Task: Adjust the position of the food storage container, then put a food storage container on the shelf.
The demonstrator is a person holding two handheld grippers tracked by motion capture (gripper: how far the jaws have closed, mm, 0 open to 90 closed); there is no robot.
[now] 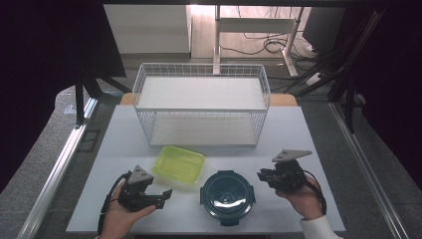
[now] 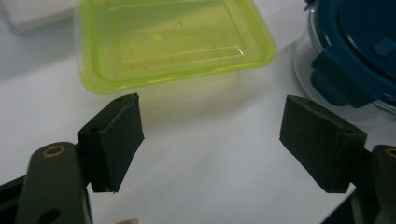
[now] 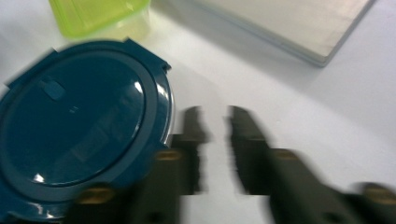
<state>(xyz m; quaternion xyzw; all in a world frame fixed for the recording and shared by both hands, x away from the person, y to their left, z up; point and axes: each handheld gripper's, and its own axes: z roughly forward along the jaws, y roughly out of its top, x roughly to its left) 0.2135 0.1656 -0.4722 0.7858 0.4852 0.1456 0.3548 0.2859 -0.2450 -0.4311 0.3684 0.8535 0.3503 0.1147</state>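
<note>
We take the white table (image 1: 124, 149) first, the widest thing here, and place everything else by the round blue-lidded container (image 1: 227, 191) that sits near its front edge, about midway across.

Beyond that container, toward the far side of the table, stands a white wire basket (image 1: 201, 104) with two flat white shelves, one above the other. It is well apart from the container.

The round container itself has a dark blue lid with clip tabs on its rim and a clear body, which we see from the left gripper view (image 2: 355, 51). In the right gripper view (image 3: 79, 140) the lid is blurred.

Just beyond the round container and to its left lies a yellow-green rectangular container (image 1: 178, 164) with its lid on. The two are near one another, but we cannot tell whether they touch. In the left gripper view it (image 2: 173, 42) lies straight ahead of the jaws.

To the left of the round container, the left gripper (image 1: 160, 195) is held low over the table in the person's left hand (image 1: 122, 216). Its jaws stand wide apart with nothing between them.

To the right of the round container, the right gripper (image 1: 262, 174) is held in the right hand (image 1: 303, 196). In its own view its jaws show a narrow gap between them, holding nothing, just beside the blue lid's rim.
</note>
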